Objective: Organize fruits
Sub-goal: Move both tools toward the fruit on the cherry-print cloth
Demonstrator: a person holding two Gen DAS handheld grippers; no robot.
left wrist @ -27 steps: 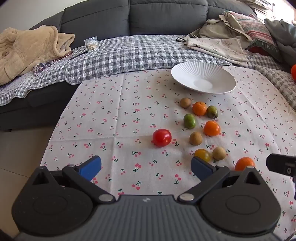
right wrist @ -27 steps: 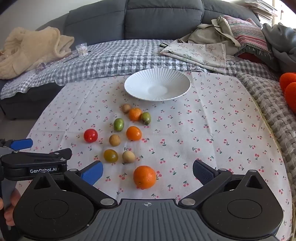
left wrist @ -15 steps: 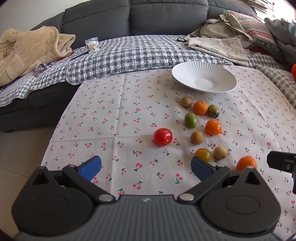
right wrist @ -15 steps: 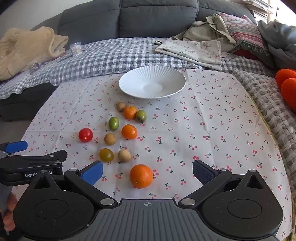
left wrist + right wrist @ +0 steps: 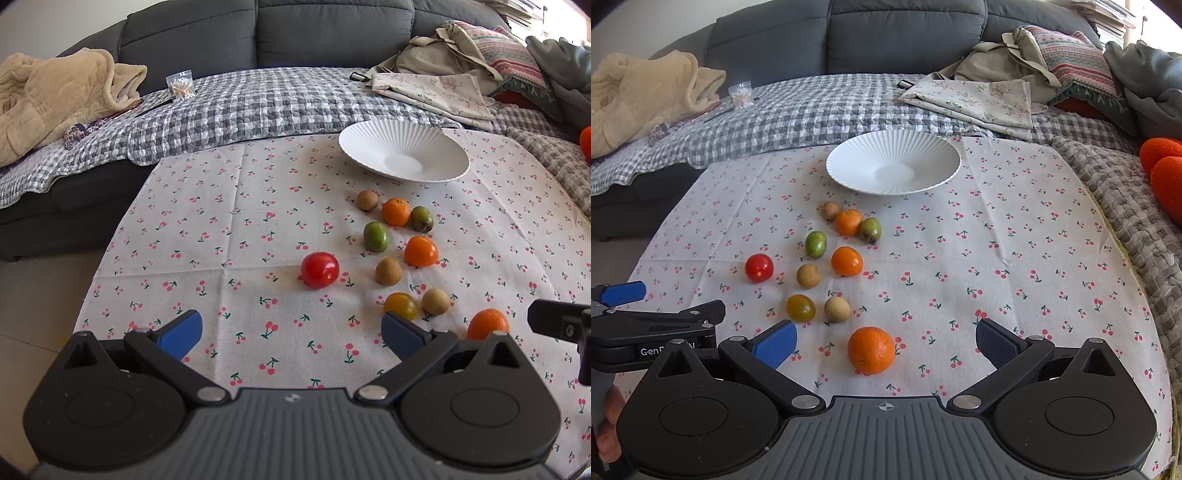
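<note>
Several small fruits lie loose on a cherry-print cloth (image 5: 1015, 258). A large orange (image 5: 871, 350) lies nearest, just ahead of my open, empty right gripper (image 5: 884, 341). A red tomato (image 5: 320, 269) lies ahead of my open, empty left gripper (image 5: 291, 332). Around them are smaller oranges (image 5: 846, 261), green fruits (image 5: 815, 244), brown fruits (image 5: 808, 275) and a yellow-green tomato (image 5: 800, 307). An empty white ribbed plate (image 5: 849, 173) stands behind the fruits.
A grey sofa with a checked blanket (image 5: 258, 99) runs behind the table. A beige blanket (image 5: 55, 96), a box of cotton swabs (image 5: 181, 85), folded cloths (image 5: 979, 99) and pillows lie on it. Orange objects (image 5: 1163, 173) lie at the right edge.
My right gripper has moved a little forward and right, so the large orange sits more centred between its fingers. The left gripper has barely moved.
</note>
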